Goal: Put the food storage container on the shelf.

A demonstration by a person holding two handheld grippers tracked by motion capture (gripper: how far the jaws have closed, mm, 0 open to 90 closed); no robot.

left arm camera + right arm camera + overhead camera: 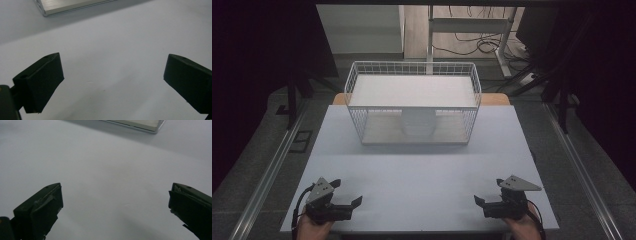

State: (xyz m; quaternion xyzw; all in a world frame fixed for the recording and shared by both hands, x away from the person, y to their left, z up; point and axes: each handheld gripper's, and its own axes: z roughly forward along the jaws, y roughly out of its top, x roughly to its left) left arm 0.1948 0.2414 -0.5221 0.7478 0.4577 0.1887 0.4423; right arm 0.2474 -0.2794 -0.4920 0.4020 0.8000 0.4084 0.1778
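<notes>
- High view: a white wire basket [412, 102] stands at upper centre of the frame, on the far part of the pale table [422, 170]. A flat white board lies across its top, likely as a lid or shelf, and a white rounded thing [418, 123] sits inside, low at the middle, behind the front mesh.
- The rounded thing is hard to read through the wires and under the board's shadow; it may be a bowl or a plate on edge, and I cannot tell which.
- The left tool [343, 196] rests at the lower left of the frame and the right tool [489, 192] at the lower right, each held by a hand cut off by the bottom edge. Both point inward and forward, jaws spread wide and empty, well apart from the basket. This looks like a ready stance ahead of a reach.
- Left gripper view: the left tool [112, 75] shows two black jaws set wide with bare table between them. A silvery rail [72, 6], cut off at the top left of the frame, seems to be the table's side rail.
- Right gripper view: the right tool [115, 200] is likewise wide, holding nothing. A pale metal-edged strip [140, 125] crosses the top right, cut off by the frame.
</notes>
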